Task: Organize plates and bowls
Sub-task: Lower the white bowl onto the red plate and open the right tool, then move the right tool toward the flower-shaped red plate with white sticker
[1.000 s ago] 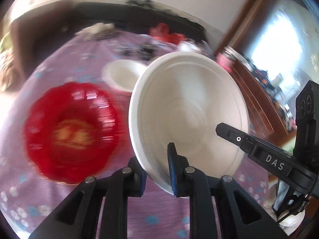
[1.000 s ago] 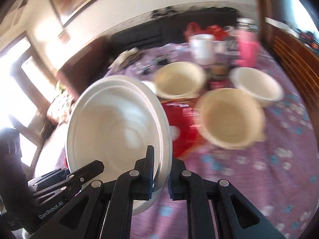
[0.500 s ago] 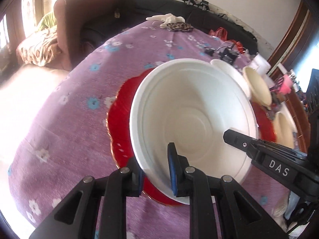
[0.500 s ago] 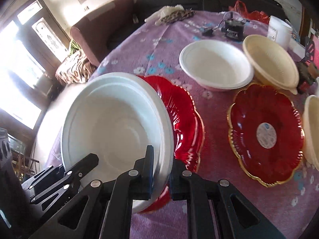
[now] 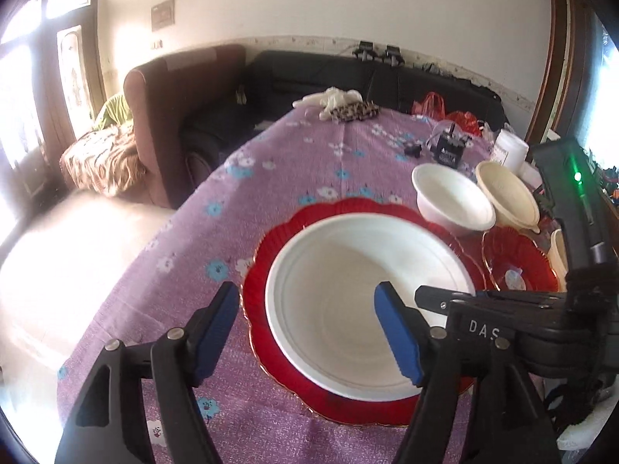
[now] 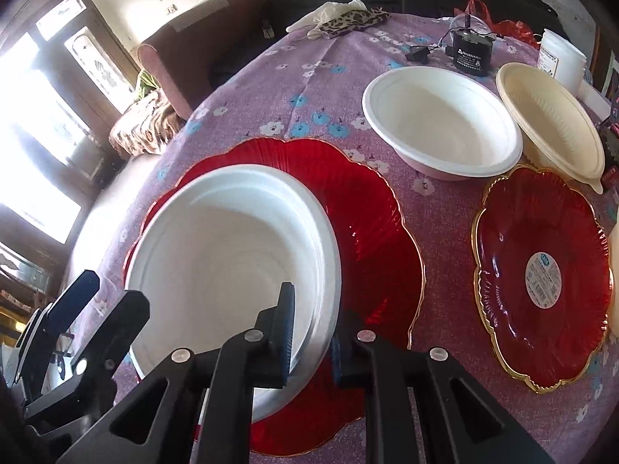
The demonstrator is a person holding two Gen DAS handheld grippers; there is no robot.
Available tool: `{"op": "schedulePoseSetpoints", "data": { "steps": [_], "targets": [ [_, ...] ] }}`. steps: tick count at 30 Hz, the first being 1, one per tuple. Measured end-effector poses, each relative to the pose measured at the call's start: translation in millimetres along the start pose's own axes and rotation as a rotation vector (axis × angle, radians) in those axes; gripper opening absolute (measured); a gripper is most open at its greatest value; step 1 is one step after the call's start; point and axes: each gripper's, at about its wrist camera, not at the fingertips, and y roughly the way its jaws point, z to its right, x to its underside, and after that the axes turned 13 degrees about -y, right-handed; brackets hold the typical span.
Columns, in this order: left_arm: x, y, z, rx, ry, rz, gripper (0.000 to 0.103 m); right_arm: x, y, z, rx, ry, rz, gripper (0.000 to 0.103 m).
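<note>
A white bowl (image 5: 359,309) (image 6: 228,266) rests on a red scalloped plate (image 5: 263,270) (image 6: 371,232) on the purple flowered tablecloth (image 6: 271,77). My left gripper (image 5: 309,328) is open and its jaws are opening. One blue pad hangs inside the bowl and the other outside its near rim, neither touching. My right gripper (image 6: 311,342) straddles the bowl's opposite rim. Its jaws are opening, and the pads stand just off the rim between them. Each gripper shows at the edge of the other's view.
A second red plate (image 6: 541,270) lies to the right. Behind it sit another white bowl (image 6: 441,123) and a cream bowl (image 6: 553,116). A black device (image 6: 470,54), a white tub (image 6: 561,58) and a cloth (image 6: 340,15) lie further back. Sofas stand beyond the table.
The white bowl went from tilted in both grippers to lying flat on the red plate. The left jaws spread wide off its rim, and the right jaws parted slightly.
</note>
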Motion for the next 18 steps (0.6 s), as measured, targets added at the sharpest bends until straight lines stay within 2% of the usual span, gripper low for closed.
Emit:
{"op": "schedulePoseSetpoints", "data": {
  "steps": [1, 3, 4, 8, 12, 15, 18],
  "targets": [
    [-1, -5, 0, -0.002, 0.0, 0.02, 0.072, 1, -3, 1, -0.007, 0.006, 0.014, 0.029],
    [-2, -15, -1, -0.003, 0.0, 0.052, 0.072, 1, -10, 2, -0.013, 0.015, 0.044, 0.053],
    [-3, -20, -1, -0.005, 0.0, 0.069, 0.073, 2, -14, 2, -0.013, 0.017, 0.06, 0.056],
    [-6, -38, 1, -0.001, 0.005, 0.122, 0.074, 4, -33, 2, -0.012, 0.019, 0.104, 0.056],
    [-7, -51, 7, 0.021, 0.016, 0.136, 0.075, 10, -59, 7, -0.014, 0.034, 0.152, 0.056],
    [-7, -58, 14, 0.068, 0.029, 0.123, 0.078, 20, -88, 21, 0.002, 0.058, 0.201, 0.056],
    [-10, -59, 21, 0.144, 0.027, 0.074, 0.08, 36, -120, 47, 0.06, 0.101, 0.251, 0.056]
  ]
}}
